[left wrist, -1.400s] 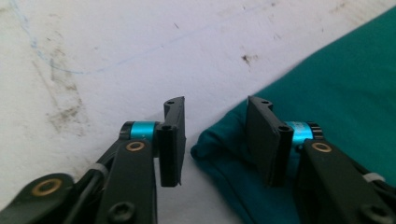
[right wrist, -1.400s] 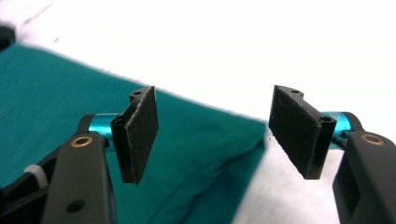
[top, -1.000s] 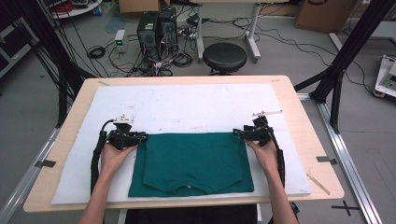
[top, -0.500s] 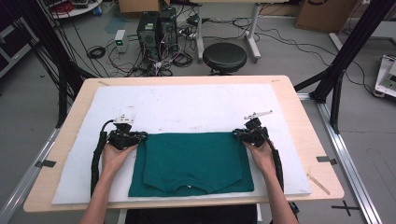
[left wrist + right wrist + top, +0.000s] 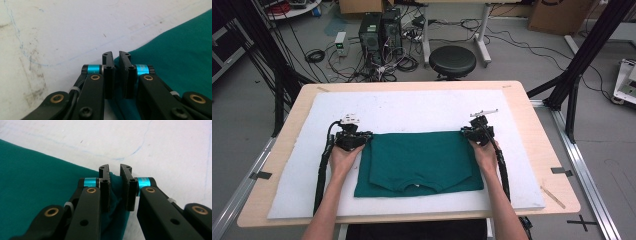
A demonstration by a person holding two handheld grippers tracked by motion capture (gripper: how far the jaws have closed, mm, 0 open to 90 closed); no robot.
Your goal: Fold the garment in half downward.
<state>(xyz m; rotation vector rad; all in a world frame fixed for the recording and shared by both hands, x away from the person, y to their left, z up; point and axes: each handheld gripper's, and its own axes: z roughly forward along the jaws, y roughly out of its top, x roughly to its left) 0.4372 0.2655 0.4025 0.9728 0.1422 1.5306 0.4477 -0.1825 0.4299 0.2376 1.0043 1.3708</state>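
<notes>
Green cotton is what both tools have hold of: a folded green T-shirt (image 5: 419,162) lies flat on the white foam sheet (image 5: 412,107) that covers most of the wooden table (image 5: 557,165), nearer the person's edge than the far one. Its neckline faces the person and its straight far edge runs across the table between the two grippers.

At the shirt's far left corner sits the left gripper (image 5: 363,137), held in the person's left hand (image 5: 344,157). In the left gripper view its black jaws stand nearly together, with a thin fold of the shirt's corner (image 5: 117,62) pinched between the pads. The jaws have just been closing onto that cloth.

At the far right corner sits the right gripper (image 5: 466,133), held in the right hand (image 5: 484,152). The right gripper view shows the same thing more plainly: a bunched tuck of green fabric (image 5: 115,182) rises between the two pads, which press on it from either side. These jaws, too, have just been closing, with the cloth between them.

Both corners look slightly gathered where they are gripped, while the rest of the shirt lies smooth on the foam. A black cable (image 5: 323,170) trails back from the left gripper along the forearm.

Beyond the table, a round black stool (image 5: 452,61) stands on the floor beside computer towers (image 5: 379,30) and loose wiring.
</notes>
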